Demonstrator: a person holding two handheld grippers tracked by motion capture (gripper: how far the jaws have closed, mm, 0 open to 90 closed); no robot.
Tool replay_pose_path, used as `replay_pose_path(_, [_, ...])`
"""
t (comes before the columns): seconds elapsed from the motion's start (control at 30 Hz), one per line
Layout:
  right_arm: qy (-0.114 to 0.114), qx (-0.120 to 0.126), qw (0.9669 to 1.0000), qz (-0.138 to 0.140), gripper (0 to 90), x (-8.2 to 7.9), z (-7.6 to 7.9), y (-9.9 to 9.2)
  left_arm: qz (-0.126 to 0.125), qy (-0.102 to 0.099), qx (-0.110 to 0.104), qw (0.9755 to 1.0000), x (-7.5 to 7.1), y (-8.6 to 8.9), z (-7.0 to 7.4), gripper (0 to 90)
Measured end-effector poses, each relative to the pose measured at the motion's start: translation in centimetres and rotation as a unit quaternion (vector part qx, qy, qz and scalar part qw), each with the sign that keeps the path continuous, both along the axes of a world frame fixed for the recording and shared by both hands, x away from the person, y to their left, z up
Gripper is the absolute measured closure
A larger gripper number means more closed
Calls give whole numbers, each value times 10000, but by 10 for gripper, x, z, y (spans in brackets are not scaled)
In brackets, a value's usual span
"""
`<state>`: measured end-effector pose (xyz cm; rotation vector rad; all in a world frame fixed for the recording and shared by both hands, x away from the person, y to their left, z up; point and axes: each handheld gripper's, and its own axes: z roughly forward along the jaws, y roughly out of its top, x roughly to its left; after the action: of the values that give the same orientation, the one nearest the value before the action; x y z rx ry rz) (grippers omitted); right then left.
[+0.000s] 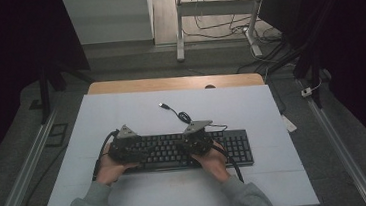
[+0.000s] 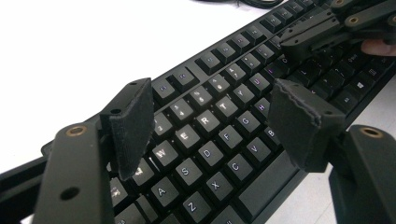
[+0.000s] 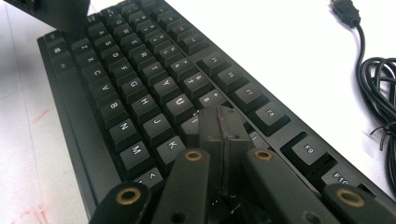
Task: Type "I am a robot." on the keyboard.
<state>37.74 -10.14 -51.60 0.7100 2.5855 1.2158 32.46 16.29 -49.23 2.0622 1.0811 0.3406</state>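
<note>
keyboard (image 1: 195, 150): flat on white mat (image 1: 121, 108), near its front edge, centred; USB cable (image 1: 174, 111) unplugged, trailing toward rear edge
left gripper (image 2: 210, 119): jaws wide, hovering over letter keys, nothing between
right gripper (image 3: 223, 122): jaws pressed together, tips down around I/O keys; looks like key pressing
progress: typing seemingly mid-way; no way to judge remaining keys
views: key legends readable from gripper views; high view gives layout alone

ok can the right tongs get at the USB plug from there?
Probably yes. The right tongs are shut, tips down on the keyboard around the I key. The USB plug lies loose on bare white table beyond the keyboard, nothing between; they'd need to lift, open and reach forward.
</note>
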Motion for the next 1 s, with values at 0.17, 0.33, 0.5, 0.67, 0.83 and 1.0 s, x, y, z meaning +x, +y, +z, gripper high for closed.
replay_pose_path(0.17, [12, -24, 10000, -7, 894, 1, -1, 1, -2, 0, 5, 10000, 0, 0, 0, 313])
replay_pose_path(0.33, [-3, -34, 10000, -22, 895, 0, -2, 1, -7, -1, 13, 10000, 0, 0, 0, 313])
replay_pose_path(0.5, [-15, -133, 9999, -44, 896, -1, -3, 2, -11, 0, 27, 10000, 0, 0, 0, 313])
replay_pose_path(0.67, [-110, -31, 9999, -46, 896, -2, 1, 1, -7, -16, 15, 10000, 0, 0, 0, 313])
replay_pose_path(0.83, [-154, 141, 9997, -94, 895, -5, 8, -5, 8, -36, -16, 10000, 0, 1, 0, 313])
replay_pose_path(1.0, [-156, 229, 9996, -107, 894, -8, 14, -13, 26, -49, -15, 10000, 0, 2, 1, 313])
